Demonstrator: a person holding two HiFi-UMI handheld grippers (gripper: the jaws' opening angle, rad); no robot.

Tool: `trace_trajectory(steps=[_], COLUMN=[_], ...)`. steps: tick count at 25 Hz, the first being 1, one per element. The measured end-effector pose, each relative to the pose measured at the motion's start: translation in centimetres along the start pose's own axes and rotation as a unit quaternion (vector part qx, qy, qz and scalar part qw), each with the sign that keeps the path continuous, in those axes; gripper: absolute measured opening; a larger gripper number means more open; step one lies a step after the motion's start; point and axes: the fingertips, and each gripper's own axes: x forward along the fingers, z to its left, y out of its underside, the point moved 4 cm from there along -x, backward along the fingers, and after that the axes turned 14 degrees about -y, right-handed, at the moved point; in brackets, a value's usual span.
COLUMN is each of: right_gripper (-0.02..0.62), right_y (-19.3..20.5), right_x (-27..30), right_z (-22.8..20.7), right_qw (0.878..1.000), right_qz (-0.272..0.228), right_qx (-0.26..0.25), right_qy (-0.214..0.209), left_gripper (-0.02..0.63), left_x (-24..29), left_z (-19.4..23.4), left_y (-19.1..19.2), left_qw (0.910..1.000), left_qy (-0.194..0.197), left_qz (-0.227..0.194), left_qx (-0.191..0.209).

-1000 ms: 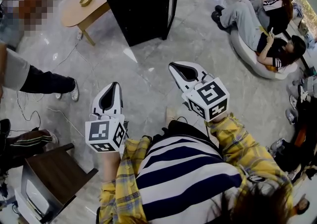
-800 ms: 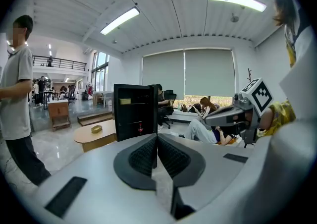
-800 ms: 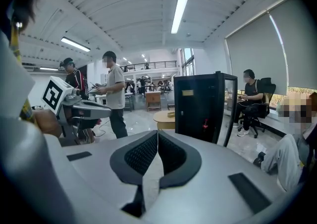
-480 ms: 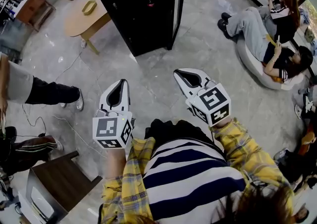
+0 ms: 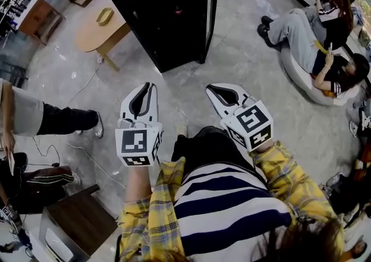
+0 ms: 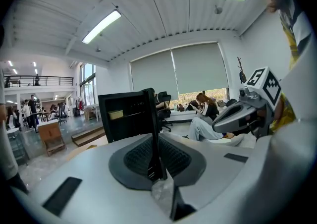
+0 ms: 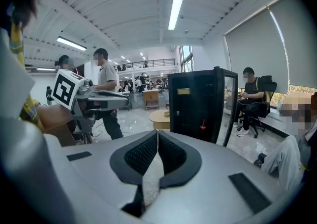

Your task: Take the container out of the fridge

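Fridge (image 5: 168, 11) stands top centre, door seemingly ajar; I hold left gripper (image 5: 143, 90) and right gripper (image 5: 217, 90) closed, empty, below.

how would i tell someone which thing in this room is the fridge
On the grey marble floor, find the low, pale wooden round table. Right beside it stands the fridge, a tall black cabinet with a glass door. It is the only tall, dark, boxy thing nearby; the table and the white beanbag are low and light.
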Motion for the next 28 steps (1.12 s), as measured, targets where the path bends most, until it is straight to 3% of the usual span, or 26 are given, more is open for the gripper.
trace_trajectory(steps=[12,28], right_gripper=[0.029,0.029], right_y=[-4.1,-6.5], right_x=[6.1,14.0], right_z=[-5.2,-9.9], right_qw=[0.999,0.993], right_qz=[-0.018,-0.034], right_qx=[0.027,0.066], right_qy=[0.044,0.097], left_gripper=[0.061,0.098], left_x=[11.0,23.1], left_z=[4.6,10.0], left_y=[-1.9,-2.8], left_qw=[0.9961,0.978], left_qy=[0.044,0.077], left_qz=[-0.004,-0.022], left_qx=[0.077,0.193])
